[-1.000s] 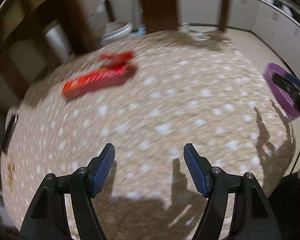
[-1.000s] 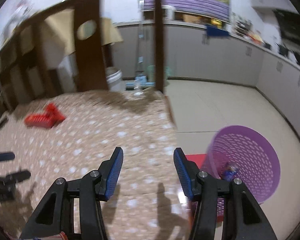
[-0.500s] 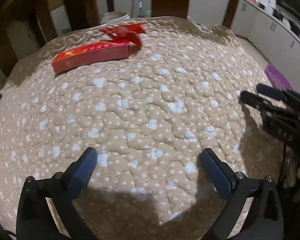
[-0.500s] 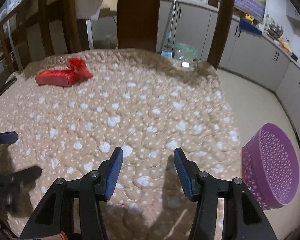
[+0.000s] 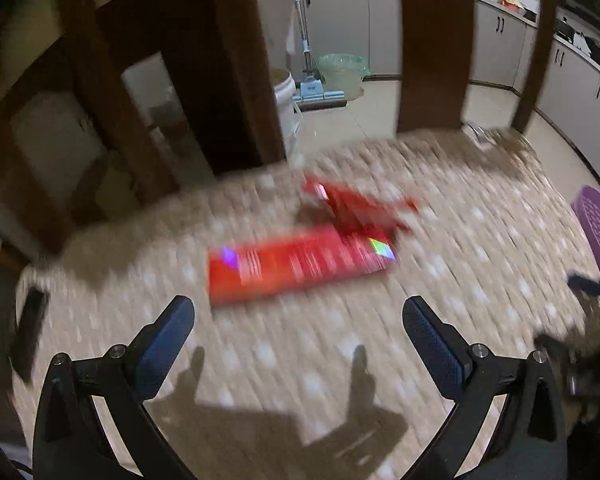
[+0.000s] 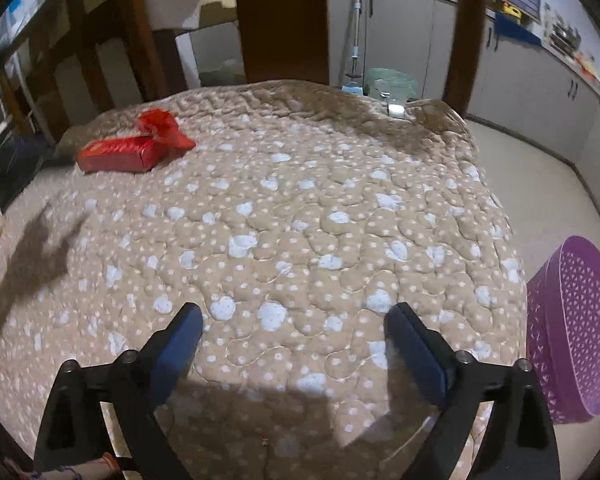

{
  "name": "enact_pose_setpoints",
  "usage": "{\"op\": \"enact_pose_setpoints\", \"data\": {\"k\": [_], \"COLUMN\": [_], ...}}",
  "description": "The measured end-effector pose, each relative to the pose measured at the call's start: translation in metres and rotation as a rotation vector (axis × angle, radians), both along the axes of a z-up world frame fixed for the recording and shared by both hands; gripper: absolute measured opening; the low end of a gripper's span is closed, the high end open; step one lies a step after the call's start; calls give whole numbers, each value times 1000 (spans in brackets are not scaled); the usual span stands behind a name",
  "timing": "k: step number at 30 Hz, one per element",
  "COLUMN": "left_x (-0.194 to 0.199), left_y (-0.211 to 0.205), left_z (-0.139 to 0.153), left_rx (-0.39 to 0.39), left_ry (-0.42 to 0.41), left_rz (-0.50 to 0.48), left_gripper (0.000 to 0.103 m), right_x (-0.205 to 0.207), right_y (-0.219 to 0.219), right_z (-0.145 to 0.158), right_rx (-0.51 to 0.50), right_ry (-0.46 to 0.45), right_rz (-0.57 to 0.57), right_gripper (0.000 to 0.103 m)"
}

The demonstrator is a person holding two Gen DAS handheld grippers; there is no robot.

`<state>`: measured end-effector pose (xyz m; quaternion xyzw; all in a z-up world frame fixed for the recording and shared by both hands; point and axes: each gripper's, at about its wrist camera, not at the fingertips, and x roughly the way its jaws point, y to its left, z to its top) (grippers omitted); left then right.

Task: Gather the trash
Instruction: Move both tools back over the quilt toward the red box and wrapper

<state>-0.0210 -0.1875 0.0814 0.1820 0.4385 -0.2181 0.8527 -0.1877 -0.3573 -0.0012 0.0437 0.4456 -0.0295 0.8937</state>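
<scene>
A long red box [image 5: 300, 266] lies on the beige quilted table cover [image 5: 480, 248], with a crumpled red wrapper [image 5: 360, 208] touching its far end. My left gripper [image 5: 298, 316] is open and empty, just short of the box. In the right wrist view the red box [image 6: 118, 154] and the wrapper [image 6: 164, 128] sit far off at the back left. My right gripper [image 6: 294, 320] hangs over the near part of the cover [image 6: 300, 208]; its jaws are opening with nothing between them. A purple mesh basket [image 6: 576, 332] stands on the floor to the right.
Dark wooden chair backs [image 5: 236, 60] ring the table's far side. A dark flat object [image 5: 30, 324] lies at the cover's left edge. A white bucket [image 5: 286, 100], a mop and a green tub [image 6: 392, 82] stand on the floor behind. Grey cabinets [image 6: 520, 72] line the wall.
My left gripper has opened wide and moved toward the red box, which now lies close ahead. My right gripper swung from the basket over the table and opened its jaws.
</scene>
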Motion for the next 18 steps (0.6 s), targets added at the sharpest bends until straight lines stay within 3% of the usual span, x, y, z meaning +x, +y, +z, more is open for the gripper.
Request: {"op": "enact_pose_setpoints", "data": {"k": [3,7,13,14,15,17,18], "left_x": [37,68,20,4,-5,-26,-32], "left_y": [-9,-15,-10,-9,-8,-8,-6], "left_z": [-5,-31,-28,-27,-30,-38,-41], "left_rx": [-30,-59,-25,-30,-44,-38,-31], "left_ry": [85,275,340,360,401,449,434], "left_rz": [-32,-59,-183,-214,-234,-252,-249], "left_gripper": [103,103,102,93,71,47,47], "right_x": [2,1,1,1,1,1,0], "right_y": [3,4,3,3,3,2,1], "right_z": [-1,-2,-2,-2,-2,-2,-2], "right_rx": [-11,-5,5,5,6,15,23], "right_ry": [10,11,5,6,5,0,-4], "right_rz": [14,23,26,26,26,25,25], "right_gripper": [101,103,103,103,103,103,103]}}
